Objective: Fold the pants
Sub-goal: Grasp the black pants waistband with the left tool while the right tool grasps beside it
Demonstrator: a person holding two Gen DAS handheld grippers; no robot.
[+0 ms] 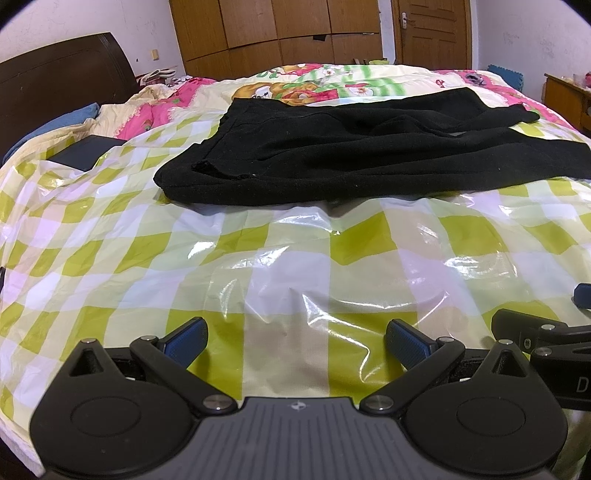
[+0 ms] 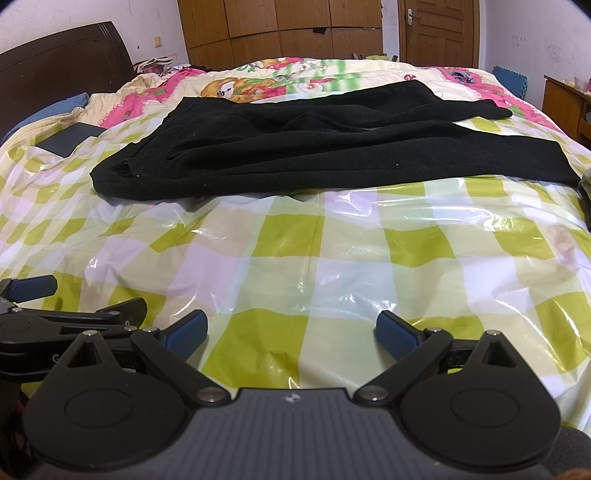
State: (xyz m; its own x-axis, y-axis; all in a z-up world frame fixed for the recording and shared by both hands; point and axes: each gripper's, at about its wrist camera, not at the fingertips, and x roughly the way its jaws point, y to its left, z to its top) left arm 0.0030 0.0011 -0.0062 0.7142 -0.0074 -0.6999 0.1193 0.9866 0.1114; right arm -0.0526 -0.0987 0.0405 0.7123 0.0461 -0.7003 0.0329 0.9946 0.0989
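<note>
The left gripper has its jaws spread wide with nothing between them; only the glossy sheet shows in the gap. Its blue-padded fingers hover low over the near edge of the bed. The right gripper is the same: jaws wide apart, holding nothing, blue pads pointing forward over the sheet. The two tools sit side by side, close together (each one's linkage pokes into the other's view at the frame edge), both level and aimed across the bed toward the far wall.

Beneath them lies a shiny plastic sheet in a yellow-green and white check, wrinkled and catching glare. Farther out on it, well apart from both grippers, rest the black pants. They lie flat and spread crosswise, the waistband end toward the left and the legs running off to the right, the two legs parted a little at the far right. Some loose creases cross the middle.

Beyond the pants, a cartoon-print quilt in pink, green and cream covers the rest of the bed. At the left, a dark flat box sits at the edge of the sheet, near a blue cloth and the dark wooden headboard. A wooden wardrobe and a door stand against the back wall.
</note>
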